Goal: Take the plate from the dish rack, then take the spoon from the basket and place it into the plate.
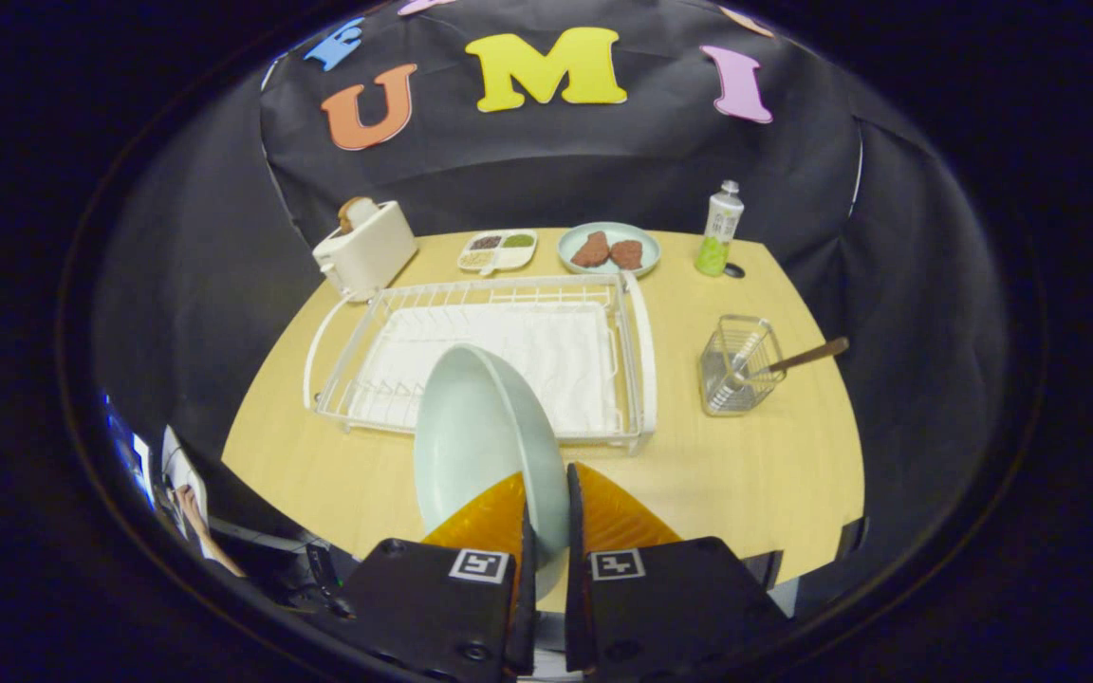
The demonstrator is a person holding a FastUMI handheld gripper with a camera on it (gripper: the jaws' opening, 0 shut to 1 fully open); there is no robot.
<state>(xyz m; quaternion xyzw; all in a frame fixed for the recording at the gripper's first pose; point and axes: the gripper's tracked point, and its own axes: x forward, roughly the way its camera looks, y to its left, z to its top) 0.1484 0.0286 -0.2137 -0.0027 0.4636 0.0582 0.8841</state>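
The single view rides on the tool point(546, 531) and looks forward along its two fingers, which press on the rim of a pale green round plate point(480, 436). It sits above the near edge of the light wooden tabletop point(755, 474), angled downward, facing the white wire dish rack point(641, 351) and the black cloth wall beyond.

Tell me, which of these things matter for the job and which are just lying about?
In the job: plate clamped on edge between the gripper fingers, dish rack, spoon in the basket.

Lying about: toaster, snack tray, plate of food, bottle.
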